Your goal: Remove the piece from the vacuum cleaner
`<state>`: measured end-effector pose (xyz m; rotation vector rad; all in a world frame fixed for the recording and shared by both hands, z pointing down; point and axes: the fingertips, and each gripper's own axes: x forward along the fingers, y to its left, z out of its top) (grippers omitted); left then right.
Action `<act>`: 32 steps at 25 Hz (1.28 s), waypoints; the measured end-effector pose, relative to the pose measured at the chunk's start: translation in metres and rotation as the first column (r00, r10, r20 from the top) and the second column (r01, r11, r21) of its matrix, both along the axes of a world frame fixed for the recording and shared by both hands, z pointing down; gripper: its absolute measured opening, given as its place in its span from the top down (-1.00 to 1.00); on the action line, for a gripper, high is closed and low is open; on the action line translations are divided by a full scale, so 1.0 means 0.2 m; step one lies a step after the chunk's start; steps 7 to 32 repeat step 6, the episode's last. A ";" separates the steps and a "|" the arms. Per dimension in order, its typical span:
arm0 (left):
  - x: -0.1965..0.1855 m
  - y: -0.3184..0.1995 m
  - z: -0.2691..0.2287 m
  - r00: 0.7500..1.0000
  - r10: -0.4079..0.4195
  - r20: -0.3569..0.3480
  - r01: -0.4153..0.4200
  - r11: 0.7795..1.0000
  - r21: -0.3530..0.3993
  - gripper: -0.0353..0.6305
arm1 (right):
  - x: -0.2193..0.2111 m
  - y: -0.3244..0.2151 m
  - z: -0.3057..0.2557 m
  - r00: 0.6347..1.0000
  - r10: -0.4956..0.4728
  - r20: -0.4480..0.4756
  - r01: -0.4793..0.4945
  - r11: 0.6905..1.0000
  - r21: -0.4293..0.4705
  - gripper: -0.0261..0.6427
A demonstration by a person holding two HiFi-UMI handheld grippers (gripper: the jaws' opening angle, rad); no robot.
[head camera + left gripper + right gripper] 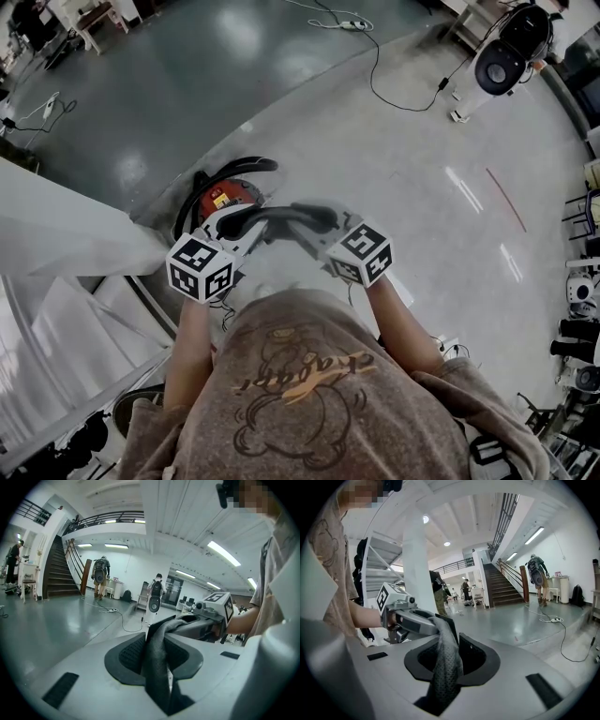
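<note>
Left gripper [157,665], right gripper [444,660]: each clamping one end of piece [279,217] | piece slung between jaws, vacuum [228,199] below, beyond left gripper | seems light, limp, textured; hold near ends

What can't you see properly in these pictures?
- The vacuum cleaner: in the head view it is mostly hidden behind the left gripper and the dark piece.
- The dark piece's ends: both are covered, as the left gripper and right gripper are shut on it.
- Whether the dark piece is fully off the vacuum cleaner: no view shows this.
- The people by the stairs: too small in the gripper views.
</note>
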<state>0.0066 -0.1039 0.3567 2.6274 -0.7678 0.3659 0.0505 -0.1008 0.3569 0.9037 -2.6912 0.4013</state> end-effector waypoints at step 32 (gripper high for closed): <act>0.00 0.00 0.02 1.000 -0.008 0.001 0.008 1.000 0.000 0.65 | 0.00 0.00 0.02 1.000 0.009 0.002 -0.009 1.000 -0.003 0.72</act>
